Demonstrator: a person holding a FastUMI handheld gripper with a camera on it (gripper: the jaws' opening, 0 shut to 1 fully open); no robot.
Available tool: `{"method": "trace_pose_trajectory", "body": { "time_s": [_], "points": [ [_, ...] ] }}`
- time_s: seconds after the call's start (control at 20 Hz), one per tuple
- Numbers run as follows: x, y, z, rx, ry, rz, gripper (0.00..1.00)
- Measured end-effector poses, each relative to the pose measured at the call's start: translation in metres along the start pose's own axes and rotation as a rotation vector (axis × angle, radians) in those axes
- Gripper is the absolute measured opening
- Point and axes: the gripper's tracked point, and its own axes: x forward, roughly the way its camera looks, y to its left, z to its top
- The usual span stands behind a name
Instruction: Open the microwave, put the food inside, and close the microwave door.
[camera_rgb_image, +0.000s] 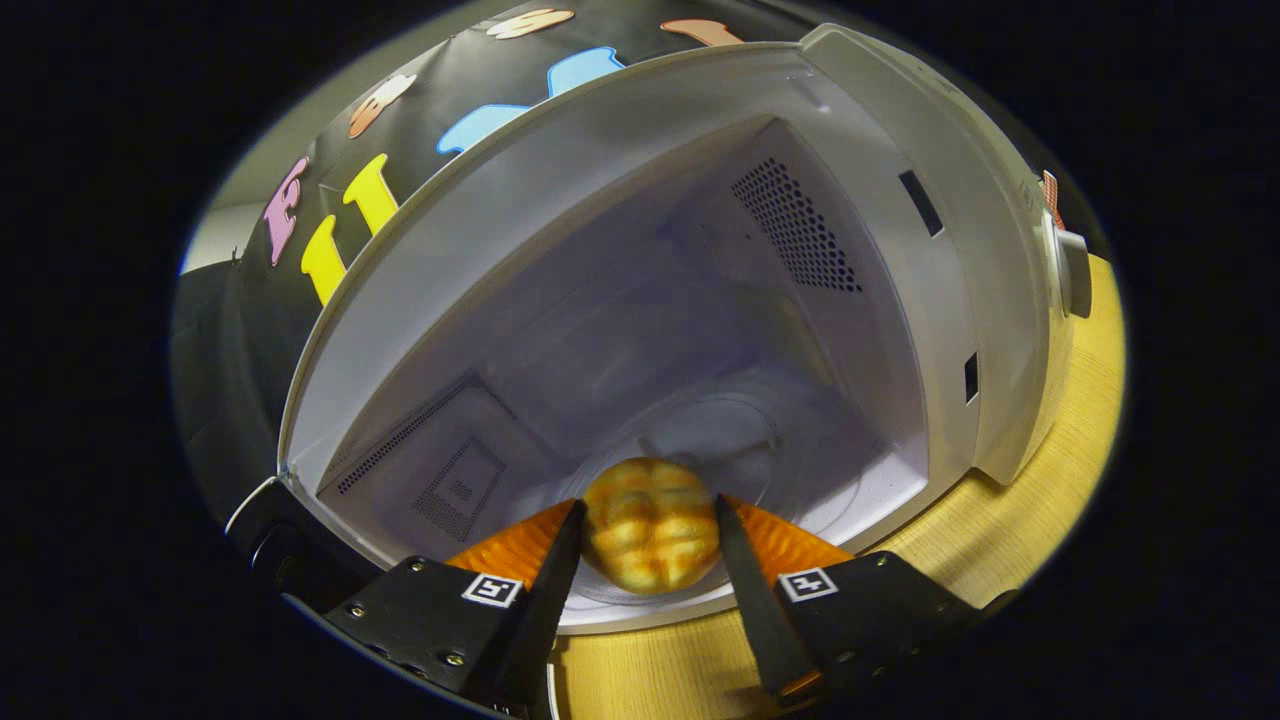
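Observation:
A white microwave (880, 200) stands open on a wooden table, its pale cavity facing me. A round golden bun (650, 520) with a crosshatched top sits between my fingers, over the front part of the glass turntable (740, 440) inside the cavity. My gripper (648, 522) is shut on the bun, one finger pressing on each of its sides. The microwave's dark door (280, 540) hangs open to the left of the cavity. Perforated vents (795, 225) show on the cavity's walls.
The wooden tabletop (1010, 530) runs under and to the right of the microwave. The control panel with a knob (1070, 270) sits on the microwave's right end. The booth's black cloth wall hangs behind the microwave.

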Motion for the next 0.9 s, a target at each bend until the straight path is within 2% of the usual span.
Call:
{"method": "trace_pose_trajectory", "body": {
  "time_s": [0.1, 0.45, 0.6, 0.8, 0.9],
  "points": [
    [-0.004, -0.002, 0.000, -0.020, -0.005, -0.016, 0.83],
    [-0.010, 0.000, 0.003, -0.074, -0.021, -0.025, 0.83],
    [-0.012, -0.007, 0.005, -0.118, -0.032, -0.053, 0.83],
    [-0.013, -0.002, -0.003, -0.146, -0.005, -0.036, 0.83],
    [-0.013, 0.000, 0.001, -0.169, -0.018, -0.040, 0.76]
  ]
}}
